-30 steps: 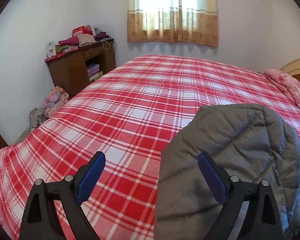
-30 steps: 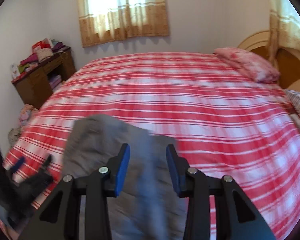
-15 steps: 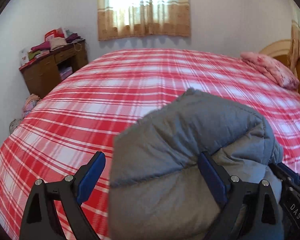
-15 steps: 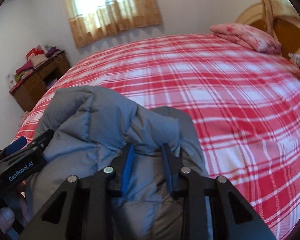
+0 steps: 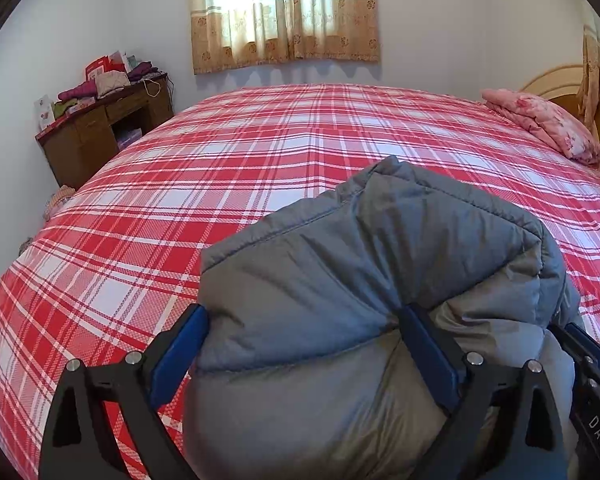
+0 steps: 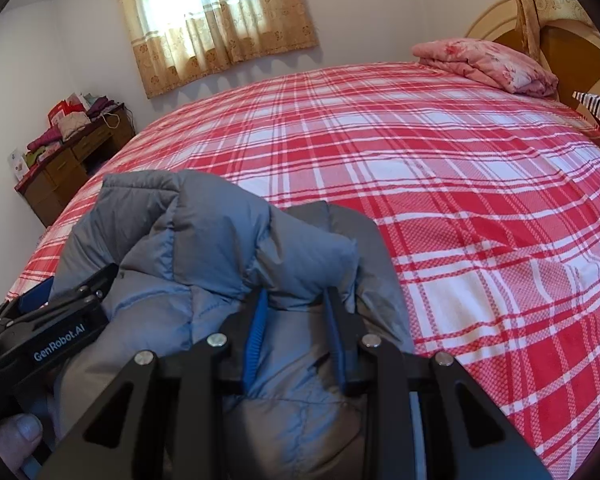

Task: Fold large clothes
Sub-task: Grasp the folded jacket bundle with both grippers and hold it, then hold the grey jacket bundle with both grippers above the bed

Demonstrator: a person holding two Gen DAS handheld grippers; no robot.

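Here, in the left wrist view, a puffy grey quilted jacket [image 5: 372, 304] bunched on the near part of the red-and-white plaid bed cover [image 5: 228, 168]. Left gripper [image 5: 304, 344] spread wide, a thick fold of padding filling the gap and both blue pads touching fabric; probably held that wide because the bulk allows nothing narrower. Right gripper's black body just visible at the right edge, close beside, likely so both ends of the fold travel together. Lower part of the jacket cut off by the frame, so sleeves and hem not to be told. Far left, a brown wooden desk [image 5: 100, 132] heaped with clothes; far right, a pink floral folded quilt [image 5: 544, 124].

Next, in the right wrist view, right gripper [image 6: 296, 336] narrowed onto a pinched ridge of the same jacket [image 6: 204, 248], blue pads pressing from both sides. Left gripper [image 6: 56, 320] at the left, partly buried behind padding, its pads mostly hidden. A thumb at the near left corner, mostly cropped. Whether the jacket rests fully on the cover or hangs partly lifted, hard to judge.
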